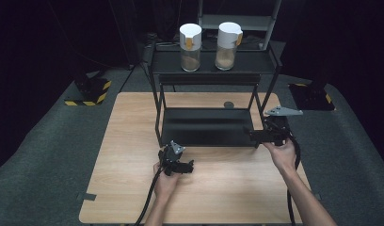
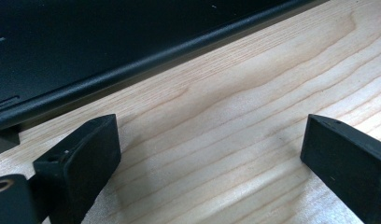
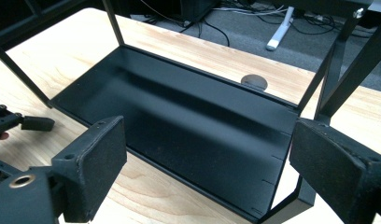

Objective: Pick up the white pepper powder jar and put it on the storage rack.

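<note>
Centrally, wooden table (image 1: 133,155) on grey carpet in dark room, bearing black shelf rack (image 1: 206,127) with two jars (image 1: 190,41) on top; left gripper (image 1: 190,165) and right gripper (image 1: 248,131) both unclenched, empty.

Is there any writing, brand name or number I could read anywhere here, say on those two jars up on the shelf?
None can be read.
The left jar and right jar on the black rack have plain white lids and small orange tabs, with no lettering visible.
The yellow-and-black hazard stripes on the floor stands are a pattern, not text.
</note>
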{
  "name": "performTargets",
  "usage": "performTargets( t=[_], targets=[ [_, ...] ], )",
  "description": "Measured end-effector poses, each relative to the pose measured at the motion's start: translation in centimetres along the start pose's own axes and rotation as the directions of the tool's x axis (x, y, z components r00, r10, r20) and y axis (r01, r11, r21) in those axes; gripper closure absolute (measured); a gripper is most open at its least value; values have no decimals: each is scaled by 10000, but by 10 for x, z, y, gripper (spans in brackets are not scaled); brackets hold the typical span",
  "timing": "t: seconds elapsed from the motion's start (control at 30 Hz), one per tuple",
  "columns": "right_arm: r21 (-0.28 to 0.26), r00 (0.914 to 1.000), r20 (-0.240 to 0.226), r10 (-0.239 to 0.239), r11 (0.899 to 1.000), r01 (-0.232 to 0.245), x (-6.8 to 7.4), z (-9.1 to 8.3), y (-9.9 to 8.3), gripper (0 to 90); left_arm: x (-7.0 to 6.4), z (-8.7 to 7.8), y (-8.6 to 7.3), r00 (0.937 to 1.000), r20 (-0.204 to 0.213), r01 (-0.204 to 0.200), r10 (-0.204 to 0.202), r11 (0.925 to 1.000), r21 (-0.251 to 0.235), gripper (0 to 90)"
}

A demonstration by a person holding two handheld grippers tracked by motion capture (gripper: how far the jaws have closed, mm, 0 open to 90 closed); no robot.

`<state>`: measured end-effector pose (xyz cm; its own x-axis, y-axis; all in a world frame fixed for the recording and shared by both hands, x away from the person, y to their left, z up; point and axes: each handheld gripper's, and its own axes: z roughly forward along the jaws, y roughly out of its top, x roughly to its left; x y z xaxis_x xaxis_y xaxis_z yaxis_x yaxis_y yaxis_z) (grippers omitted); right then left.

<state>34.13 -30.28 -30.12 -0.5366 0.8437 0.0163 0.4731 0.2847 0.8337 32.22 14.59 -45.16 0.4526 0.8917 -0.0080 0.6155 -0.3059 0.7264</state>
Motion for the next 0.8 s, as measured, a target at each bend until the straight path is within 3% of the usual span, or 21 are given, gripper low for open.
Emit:
performTargets(
  t=[0.8],
  targets=[
    [316,9998,31,-180,9993,179,15,25,-16,109,0,0,0,10000,1,0,0,10000,0,48]
  ],
)
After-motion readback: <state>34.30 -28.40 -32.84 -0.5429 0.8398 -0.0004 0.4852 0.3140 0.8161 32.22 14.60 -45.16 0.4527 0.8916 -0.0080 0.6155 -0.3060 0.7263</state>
